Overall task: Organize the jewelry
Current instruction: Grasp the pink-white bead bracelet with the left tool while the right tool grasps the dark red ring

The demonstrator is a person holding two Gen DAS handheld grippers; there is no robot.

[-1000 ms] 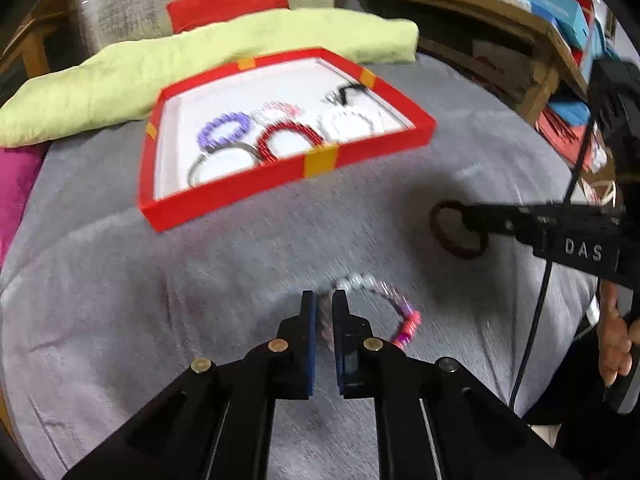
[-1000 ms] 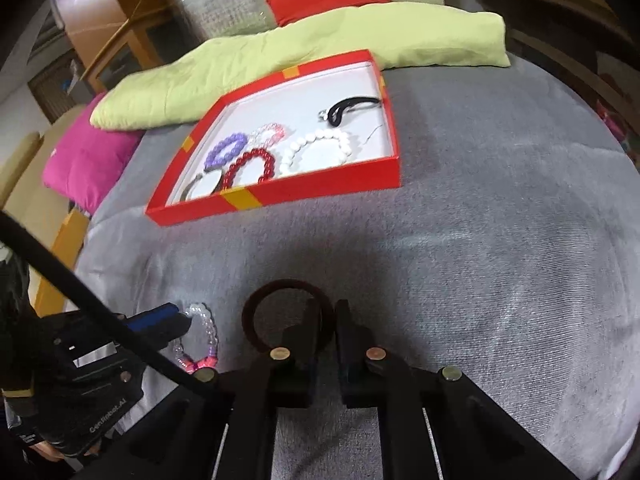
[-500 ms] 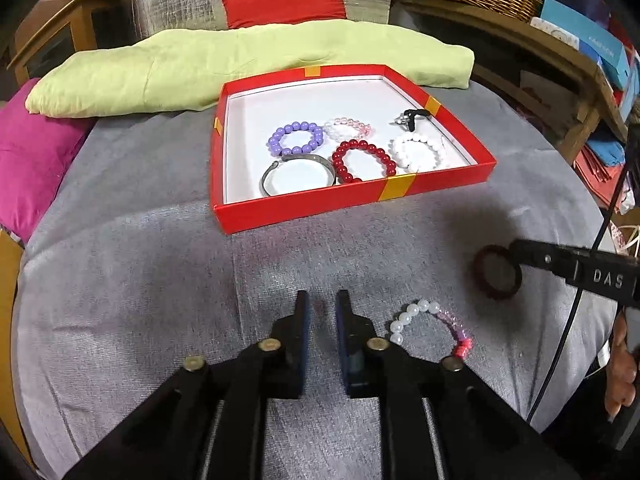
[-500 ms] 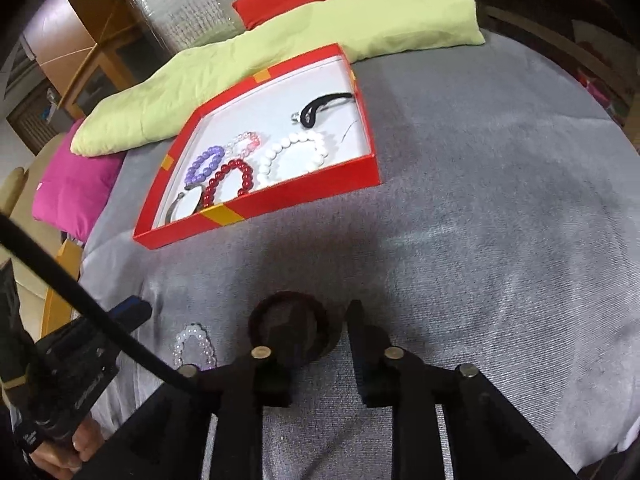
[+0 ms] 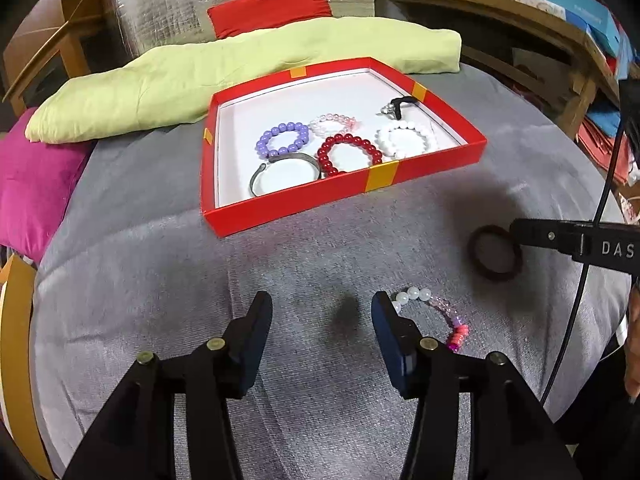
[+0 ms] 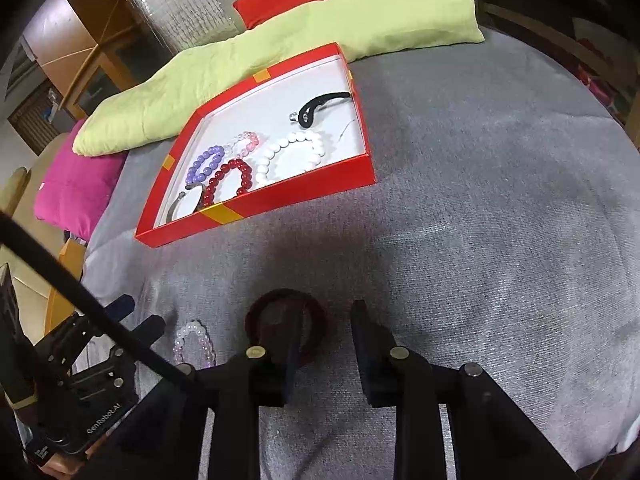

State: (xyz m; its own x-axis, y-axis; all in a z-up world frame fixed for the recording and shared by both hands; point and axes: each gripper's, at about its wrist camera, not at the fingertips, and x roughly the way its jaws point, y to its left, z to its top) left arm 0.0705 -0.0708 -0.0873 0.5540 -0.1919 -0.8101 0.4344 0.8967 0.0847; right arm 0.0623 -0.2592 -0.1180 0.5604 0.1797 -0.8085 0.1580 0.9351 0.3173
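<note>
A red tray [image 5: 384, 178] [image 6: 280, 204] on the grey cloth holds several bracelets: purple [image 5: 283, 140], red [image 5: 349, 153], white [image 5: 406, 141], pale pink, a metal bangle and a black piece. A white-and-pink bead bracelet [image 5: 444, 312] [image 6: 194, 340] lies on the cloth just right of my open, empty left gripper [image 5: 322, 316]. A dark maroon ring bracelet [image 5: 495, 253] [image 6: 286, 322] lies flat on the cloth. My right gripper [image 6: 324, 332] is open, its left finger over the ring's middle, gripping nothing.
A lime cushion [image 5: 240, 76], a red cushion [image 5: 270, 6] and a magenta cushion [image 5: 32, 184] lie behind and left of the tray. Wooden shelves with boxes [image 5: 568, 4] stand at the right. The cloth's edge drops off at right and front.
Both grippers have opened wide. The left gripper let go of the bead bracelet and drew back left; the right gripper released the maroon ring, which now lies flat.
</note>
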